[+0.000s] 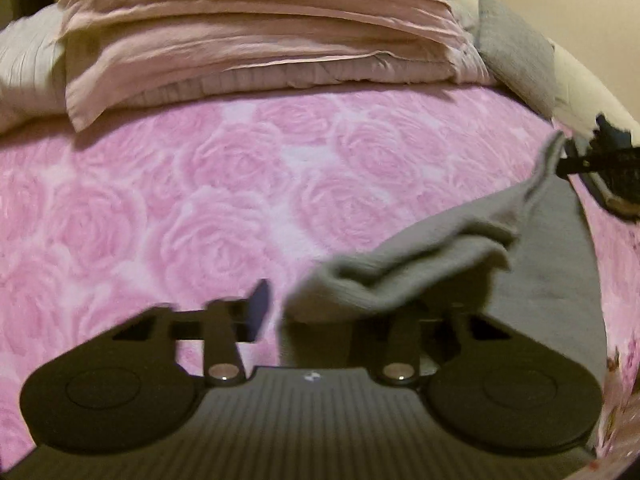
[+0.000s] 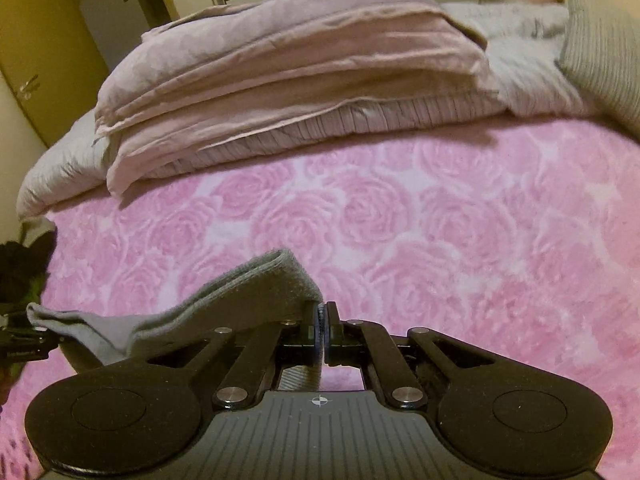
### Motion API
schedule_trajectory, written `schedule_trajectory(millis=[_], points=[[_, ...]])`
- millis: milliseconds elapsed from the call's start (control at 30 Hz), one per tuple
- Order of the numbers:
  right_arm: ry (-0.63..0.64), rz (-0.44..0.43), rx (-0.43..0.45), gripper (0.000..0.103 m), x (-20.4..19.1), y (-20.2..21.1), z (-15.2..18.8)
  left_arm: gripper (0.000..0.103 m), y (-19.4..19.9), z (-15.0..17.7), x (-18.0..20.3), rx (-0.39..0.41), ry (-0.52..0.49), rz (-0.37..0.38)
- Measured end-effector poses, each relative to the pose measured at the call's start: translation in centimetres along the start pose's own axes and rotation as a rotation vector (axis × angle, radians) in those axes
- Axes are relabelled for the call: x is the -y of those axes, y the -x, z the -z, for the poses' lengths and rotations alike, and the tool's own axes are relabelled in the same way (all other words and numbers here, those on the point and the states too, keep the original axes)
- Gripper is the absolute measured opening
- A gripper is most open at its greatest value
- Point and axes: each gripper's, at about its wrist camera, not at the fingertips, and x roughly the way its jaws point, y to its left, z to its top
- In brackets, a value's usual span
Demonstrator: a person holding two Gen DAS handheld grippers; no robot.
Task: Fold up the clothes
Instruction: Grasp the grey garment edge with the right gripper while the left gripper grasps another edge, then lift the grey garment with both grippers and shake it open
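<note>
A bed [image 2: 440, 220] under a pink rose-patterned blanket fills both views. At its far side lies a stack of folded pinkish bedding [image 2: 288, 80], with a grey striped pillow [image 2: 600, 52] to the right. A grey garment [image 1: 420, 256] hangs stretched above the blanket's near part, between the two grippers. The right gripper [image 2: 323, 328] is fully closed, pinching the garment's edge. The left gripper [image 1: 320, 308] stands partly open; the garment drapes over its right finger, and blur hides whether the pads press it.
</note>
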Motion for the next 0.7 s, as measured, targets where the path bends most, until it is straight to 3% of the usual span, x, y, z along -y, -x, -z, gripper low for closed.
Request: schedule_trajectory(millis=[167,300,533,700], points=[[-0.003,-0.088,0.000,0.000,1.1,0.5,-1.6,0.007,2.8,-2.1,2.3,-0.014,-0.054,-0.035],[0.036,-0.127,0.064,0.000,0.8,4.1,-4.2,0.003,6.9,-6.6,4.0,0.060,-0.059,-0.057],[0.077,-0.095,0.379,0.000,0.1,19.5,-9.8,0.003,18.1,-15.1,8.0,0.323,-0.170,-0.055],[0.115,-0.005,0.609,0.000,-3.3,31.1,-8.8,0.003,26.8,-17.1,11.1,0.513,-0.252,-0.039]])
